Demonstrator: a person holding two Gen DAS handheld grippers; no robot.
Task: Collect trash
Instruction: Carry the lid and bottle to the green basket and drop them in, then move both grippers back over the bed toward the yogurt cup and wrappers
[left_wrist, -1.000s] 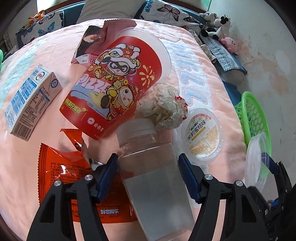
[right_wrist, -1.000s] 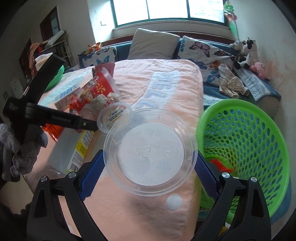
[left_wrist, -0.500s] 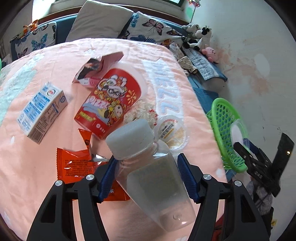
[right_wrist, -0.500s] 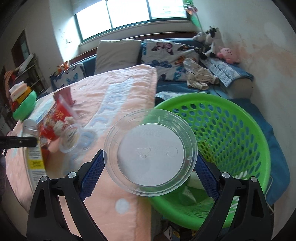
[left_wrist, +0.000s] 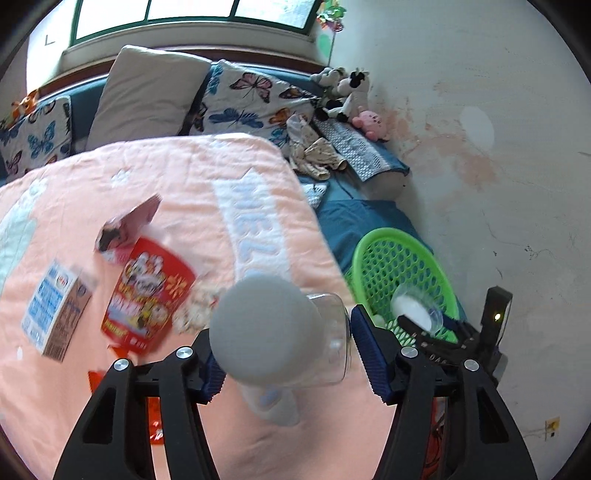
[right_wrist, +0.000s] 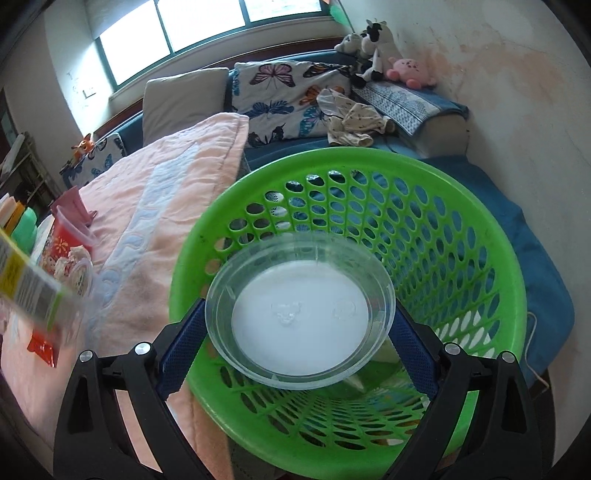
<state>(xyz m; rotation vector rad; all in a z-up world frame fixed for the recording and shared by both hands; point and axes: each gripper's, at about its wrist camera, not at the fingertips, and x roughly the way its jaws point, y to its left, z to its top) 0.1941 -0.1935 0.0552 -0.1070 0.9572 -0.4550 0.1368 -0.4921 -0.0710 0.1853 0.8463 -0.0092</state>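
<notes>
My left gripper (left_wrist: 284, 358) is shut on a clear plastic bottle (left_wrist: 328, 339) with a grey cap (left_wrist: 264, 328), lifted above the pink blanket (left_wrist: 177, 184) with the cap pointing at the camera. My right gripper (right_wrist: 295, 332) is shut on a clear round plastic lid (right_wrist: 299, 314) and holds it over the mouth of the green basket (right_wrist: 461, 229). The basket (left_wrist: 391, 258) and the lid (left_wrist: 413, 308) also show in the left wrist view, at the blanket's right edge.
On the blanket lie a red pizza cup (left_wrist: 147, 295), a milk carton (left_wrist: 55, 314), a crumpled wrapper (left_wrist: 195, 310), a pink packet (left_wrist: 129, 225) and an orange wrapper (left_wrist: 155, 417). Pillows (left_wrist: 147, 96) and plush toys (left_wrist: 343, 92) line the far side. A wall stands at right.
My left gripper lifted the bottle off the blanket and tipped its cap toward the camera. My right gripper carried the lid rightward from over the blanket to over the green basket.
</notes>
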